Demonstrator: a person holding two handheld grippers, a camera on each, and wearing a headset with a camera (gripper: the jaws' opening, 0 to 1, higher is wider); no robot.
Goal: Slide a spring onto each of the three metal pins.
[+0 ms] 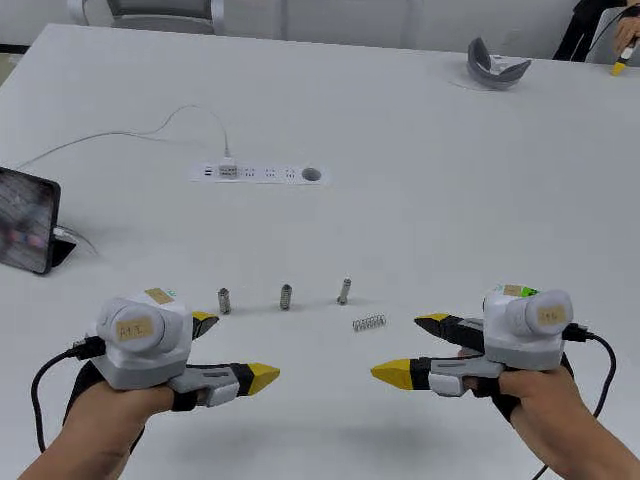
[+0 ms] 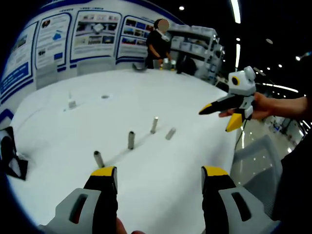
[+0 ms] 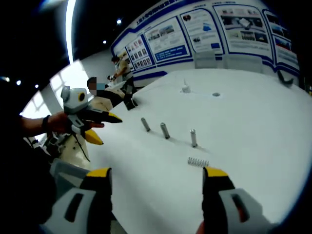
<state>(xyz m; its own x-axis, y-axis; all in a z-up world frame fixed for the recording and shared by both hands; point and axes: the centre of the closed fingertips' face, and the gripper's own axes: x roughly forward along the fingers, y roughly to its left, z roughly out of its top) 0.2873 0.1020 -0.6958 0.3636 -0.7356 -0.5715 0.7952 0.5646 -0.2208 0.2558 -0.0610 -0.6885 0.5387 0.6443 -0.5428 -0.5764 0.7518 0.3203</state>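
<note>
The three pins are small, so fine detail on them is hard to read. They stand upright in a row on the white table (image 1: 420,220), each apart from the next. The left pin (image 1: 224,300) and the middle pin (image 1: 286,296) look darker and thicker than the right pin (image 1: 344,291). I cannot tell whether a spring sits on either of them.

One loose spring (image 1: 369,322) lies flat on the table just beside the right pin, on your side of it. In the right gripper view the same spring (image 3: 198,162) lies ahead of the jaws.

You hold two tools above the near edge of the table, one on each side of the row. Your left tool (image 1: 235,348) is released, its yellow-tipped jaws spread wide and holding nothing. Your right tool (image 1: 410,346) is likewise released and empty.

At the left edge, a tablet (image 1: 25,220) is cut off by the frame and its screen is blurred. Farther back lies one power strip (image 1: 260,173) with a cable plugged in. A grey curved object (image 1: 497,65) sits near the far edge, and I cannot make out what it is.
</note>
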